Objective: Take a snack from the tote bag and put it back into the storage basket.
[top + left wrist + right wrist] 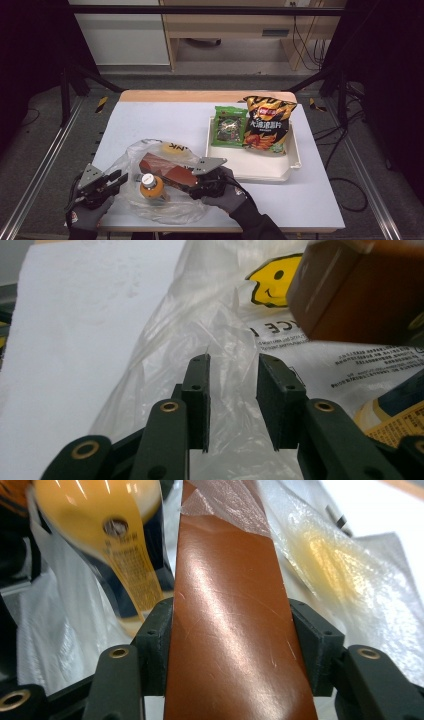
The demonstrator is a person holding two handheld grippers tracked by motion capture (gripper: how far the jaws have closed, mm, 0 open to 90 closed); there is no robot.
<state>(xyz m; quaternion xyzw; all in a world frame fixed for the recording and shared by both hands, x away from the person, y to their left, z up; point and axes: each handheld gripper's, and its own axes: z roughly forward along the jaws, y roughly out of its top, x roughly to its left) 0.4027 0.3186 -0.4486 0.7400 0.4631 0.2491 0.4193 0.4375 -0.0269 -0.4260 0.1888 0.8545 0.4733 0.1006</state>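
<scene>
Right tongs [229, 645] clamp brown box [227, 630], far end bag-covered [345, 580].

A yellow smiley face and the letters "CE" are printed on the clear plastic bag [210, 340]; the finer print beneath cannot be read.

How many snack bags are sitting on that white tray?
2. A green snack bag lies on the left part of the white tray, and a larger black and orange chip bag lies right beside it. Anything under them would be hidden.
</scene>
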